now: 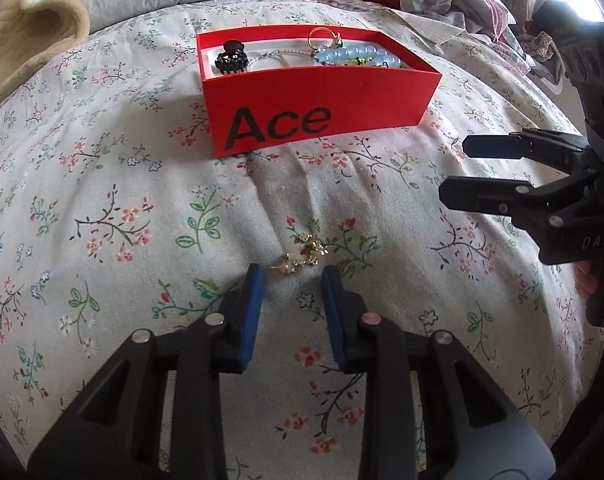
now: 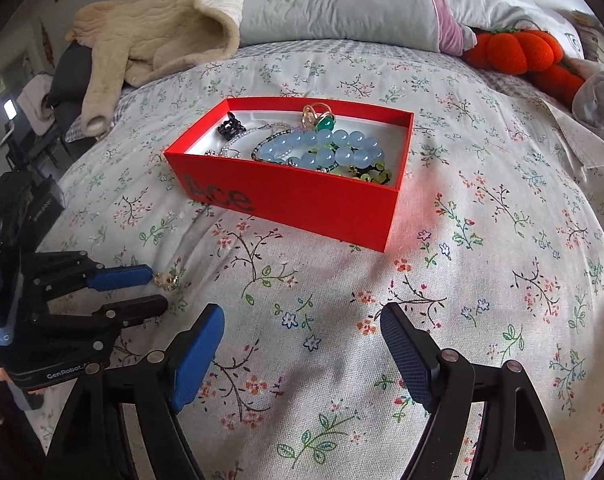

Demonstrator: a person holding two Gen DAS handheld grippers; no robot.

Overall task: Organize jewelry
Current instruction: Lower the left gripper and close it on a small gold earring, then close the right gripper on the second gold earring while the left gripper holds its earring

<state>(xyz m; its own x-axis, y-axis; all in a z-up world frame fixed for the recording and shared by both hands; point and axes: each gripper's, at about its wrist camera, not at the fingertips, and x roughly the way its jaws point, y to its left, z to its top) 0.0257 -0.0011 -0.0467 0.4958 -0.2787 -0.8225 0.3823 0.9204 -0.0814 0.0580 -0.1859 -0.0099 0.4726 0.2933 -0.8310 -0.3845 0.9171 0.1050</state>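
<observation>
Fingers (image 1: 254,280) of both grippers gape, gold earrings (image 1: 303,256) just ahead of the left pair.

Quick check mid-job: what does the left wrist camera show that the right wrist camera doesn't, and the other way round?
Only the left wrist view shows the gold earrings clearly, lying loose on the floral bedspread just ahead of the open left gripper, and the "Ace" lettering head-on.

Only the right wrist view shows the green-stone ring plainly, the beige blanket's full spread, and the open right gripper over bare fabric.

Both show the red box holding the blue bead bracelet and black hair claw, plus the orange plush.
</observation>
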